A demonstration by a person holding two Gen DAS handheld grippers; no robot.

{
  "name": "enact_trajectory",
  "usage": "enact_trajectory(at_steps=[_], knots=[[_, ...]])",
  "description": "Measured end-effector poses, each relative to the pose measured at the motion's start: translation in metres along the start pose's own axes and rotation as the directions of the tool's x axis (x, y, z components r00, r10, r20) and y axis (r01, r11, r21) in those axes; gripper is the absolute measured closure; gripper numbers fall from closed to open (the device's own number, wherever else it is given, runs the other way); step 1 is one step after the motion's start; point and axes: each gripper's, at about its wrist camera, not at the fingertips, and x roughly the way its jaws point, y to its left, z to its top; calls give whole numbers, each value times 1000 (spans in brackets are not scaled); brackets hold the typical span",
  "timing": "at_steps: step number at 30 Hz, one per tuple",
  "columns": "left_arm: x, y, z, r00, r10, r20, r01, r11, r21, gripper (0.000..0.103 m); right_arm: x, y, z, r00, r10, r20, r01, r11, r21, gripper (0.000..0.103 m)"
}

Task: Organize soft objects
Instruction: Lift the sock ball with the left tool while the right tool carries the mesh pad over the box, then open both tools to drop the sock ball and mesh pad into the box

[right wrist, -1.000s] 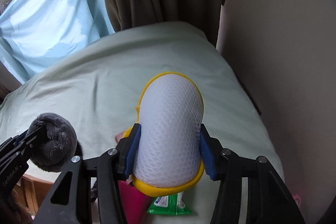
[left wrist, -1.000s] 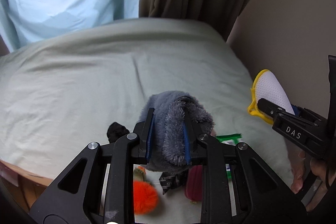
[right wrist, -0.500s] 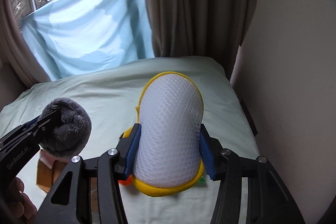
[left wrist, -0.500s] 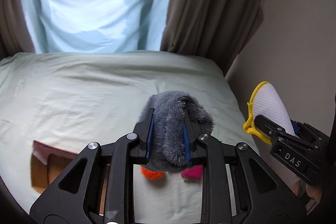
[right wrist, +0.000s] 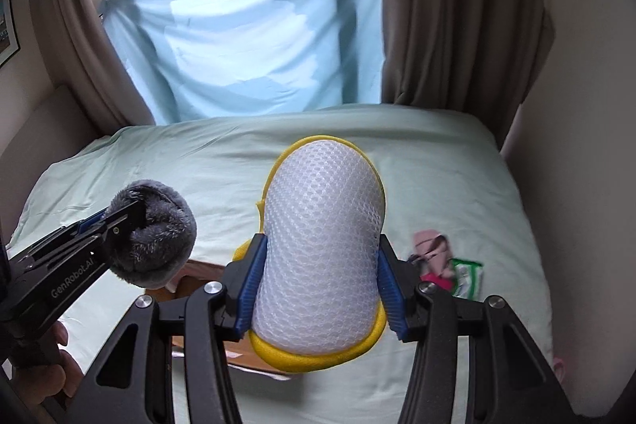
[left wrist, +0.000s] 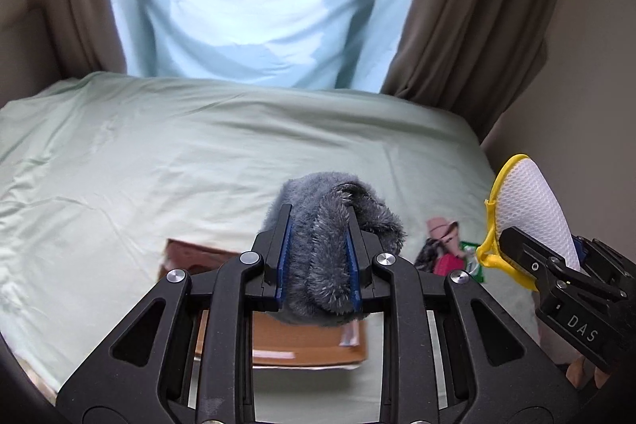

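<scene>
My left gripper (left wrist: 319,237) is shut on a fuzzy grey soft object (left wrist: 330,221), squeezed between its blue pads above a brown cardboard box (left wrist: 306,344). The same grey soft object (right wrist: 153,229) shows at the left of the right wrist view, with the left gripper (right wrist: 127,221) on it. My right gripper (right wrist: 319,281) is shut on a white mesh sponge with yellow trim (right wrist: 322,241), held over the pale green bed (right wrist: 437,169). In the left wrist view that sponge (left wrist: 528,201) sits at the right edge.
A small pile lies on the bed to the right: a pink soft item (right wrist: 431,249), a dark piece (left wrist: 427,253) and a green packet (right wrist: 467,275). The cardboard box (right wrist: 198,275) sits below both grippers. A blue sheet (right wrist: 254,38), brown curtains (right wrist: 445,6) and a wall (right wrist: 576,106) border the bed.
Both grippers have risen and swung left together with their loads. The window and blue sheet came into view; the box now lies under them and the pile has shifted right.
</scene>
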Motion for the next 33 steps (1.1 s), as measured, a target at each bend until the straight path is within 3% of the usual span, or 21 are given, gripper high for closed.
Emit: enact_trajectory(at_steps=[7,12,18,23,33], knots=[[31,76,-14,994,35,-106,-34,999,14,83,59,65,-14,995,10,-100,-7,999,31,55],[72,120,-37,972,71,-224,-59,997,59,83,102,95,-44,978,18,-207,-6,998,58,55],[119,147,-64,942,54,-331,-40,998,49,83,156,108,-66,948,14,-317,12,997,78,55],[157,146,-82,912,47,-407,-22,998,66,83,199,102,-80,905,43,-424,19,990,140,55],[215,121,-112,827,72,-557,25,986,166,83,268,86,-102,782,71,-620,64,979,193,55]])
